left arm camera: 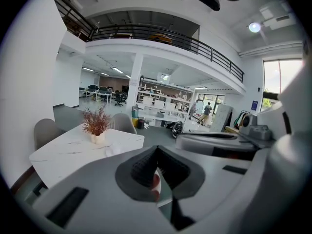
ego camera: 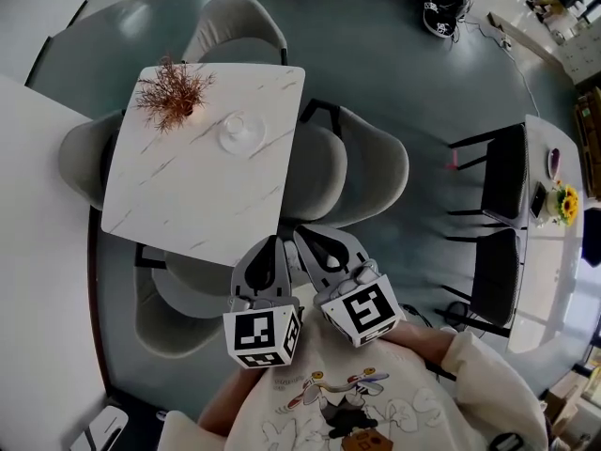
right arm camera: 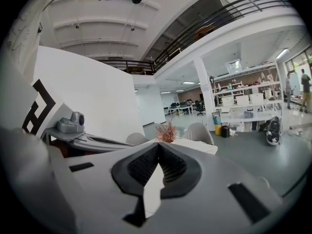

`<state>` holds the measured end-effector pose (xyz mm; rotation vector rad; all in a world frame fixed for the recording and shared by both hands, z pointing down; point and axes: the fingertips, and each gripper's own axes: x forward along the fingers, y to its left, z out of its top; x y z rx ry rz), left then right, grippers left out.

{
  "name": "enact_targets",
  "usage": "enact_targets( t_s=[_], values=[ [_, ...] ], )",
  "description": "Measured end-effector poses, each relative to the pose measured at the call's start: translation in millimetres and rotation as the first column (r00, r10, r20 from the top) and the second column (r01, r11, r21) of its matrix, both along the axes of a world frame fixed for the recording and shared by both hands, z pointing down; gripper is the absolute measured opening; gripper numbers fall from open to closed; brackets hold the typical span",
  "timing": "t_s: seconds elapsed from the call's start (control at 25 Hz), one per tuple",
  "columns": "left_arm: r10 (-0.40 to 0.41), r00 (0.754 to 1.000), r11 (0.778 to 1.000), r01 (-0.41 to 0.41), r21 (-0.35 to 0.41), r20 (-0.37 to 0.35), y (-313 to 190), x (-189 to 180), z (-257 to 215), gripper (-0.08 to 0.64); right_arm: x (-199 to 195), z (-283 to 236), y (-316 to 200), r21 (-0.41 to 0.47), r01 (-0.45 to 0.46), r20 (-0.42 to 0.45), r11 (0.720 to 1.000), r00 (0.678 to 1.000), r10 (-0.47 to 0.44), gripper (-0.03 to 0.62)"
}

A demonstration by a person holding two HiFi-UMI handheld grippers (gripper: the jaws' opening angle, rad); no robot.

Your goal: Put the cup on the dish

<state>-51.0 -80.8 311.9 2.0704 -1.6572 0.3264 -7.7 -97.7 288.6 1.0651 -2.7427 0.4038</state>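
A clear glass cup [ego camera: 235, 128] stands on the white marble table [ego camera: 188, 195], right of a dried reddish plant [ego camera: 173, 92] in a small pot. A pale round shape under the cup looks like the dish, but I cannot tell them apart. In the left gripper view the cup [left arm camera: 112, 149] is a small pale blob beyond the plant [left arm camera: 96, 123]. My left gripper [ego camera: 270, 249] and right gripper [ego camera: 308, 241] are held close to the person's chest, short of the table's near edge. Both are shut with nothing between the jaws [left arm camera: 156, 150] [right arm camera: 158, 147].
Grey padded chairs surround the table: one at the far side [ego camera: 235, 22], one at the left [ego camera: 84, 158], one at the right [ego camera: 366, 167], one near me [ego camera: 178, 318]. Two black chairs [ego camera: 502, 172] and a long white table with sunflowers [ego camera: 566, 203] stand at the right.
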Motion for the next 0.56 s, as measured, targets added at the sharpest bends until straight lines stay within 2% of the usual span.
enact_targets(
  t_s=[0.12,0.28,0.4,0.56],
  values=[
    [-0.01,1.0,1.0,0.01,0.007,0.005,3,-2,-1,0.006,-2,-2,0,0.008,0.0,0.018,1.0,1.0,-0.001,0.005],
    [-0.032,0.999,0.999,0.032,0.002,-0.004,10,-10,-1,0.006,-9,7,7,-0.04,0.026,0.017,0.999,1.0,-0.026,0.005],
    [-0.043,0.999,0.999,0.044,0.025,-0.003,9,-17,-4,0.006,-19,9,3,-0.031,0.09,0.026,0.995,0.996,-0.09,0.005],
    [-0.073,0.997,0.993,0.072,0.092,0.009,-6,-31,-11,0.006,-37,-2,-15,-0.011,0.199,0.008,0.98,0.98,-0.199,0.005]
  ],
)
